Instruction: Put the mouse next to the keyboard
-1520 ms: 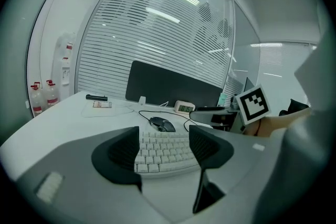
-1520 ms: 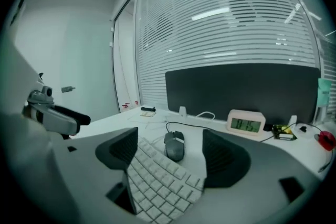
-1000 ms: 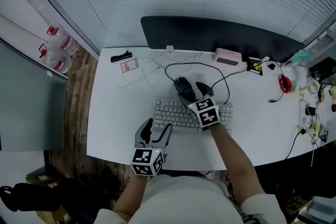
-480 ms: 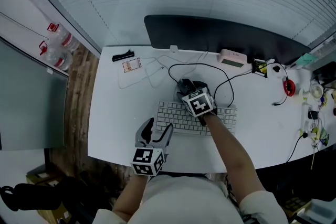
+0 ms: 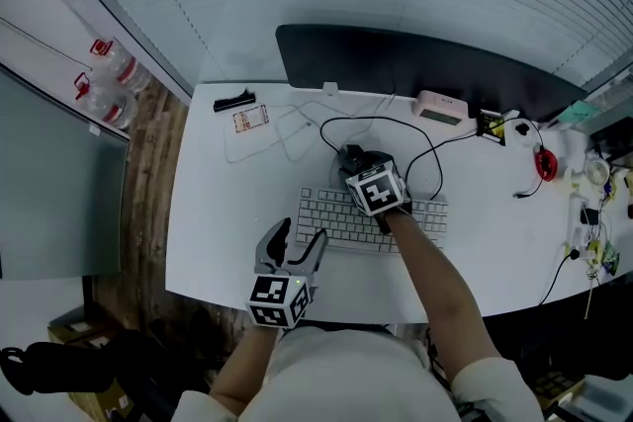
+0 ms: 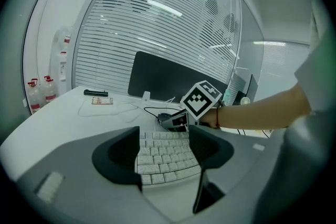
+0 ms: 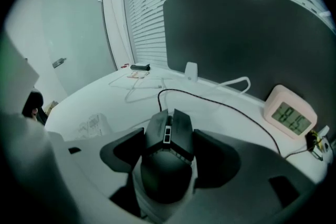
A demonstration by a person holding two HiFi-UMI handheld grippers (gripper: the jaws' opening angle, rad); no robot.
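- Black wired mouse [image 7: 166,176] on the white desk [image 5: 218,212], just past the far edge of the keyboard [image 5: 331,220], at 12 o'clock of it.
- Right gripper [image 7: 169,136] tilted down over the mouse from 6 o'clock. Jaws just now closing, one on each flank, pads against both sides with no gap showing. Mouse nose poking out beyond the jaw tips toward 12 o'clock.
- Black cable [image 7: 220,105] running off the mouse's nose toward 12 o'clock, then looping round to 3 o'clock across the desk.
- Bare desk at 9 o'clock of the mouse and the keyboard. Another bare stretch at 3 o'clock of the keyboard, reaching to the clutter by the right edge.
- Small clock [image 7: 289,113] at 2 o'clock of the mouse, near the foot of the dark monitor [image 5: 415,64], which closes off the far side at 12 o'clock.
- White cord [image 5: 287,128] and a small card [image 5: 250,120] at 10 o'clock, well apart from the mouse.
- Left gripper [image 6: 165,149] at 7 o'clock of the keyboard, over the near desk edge. Jaws spread with nothing between them, pointed at the keyboard.
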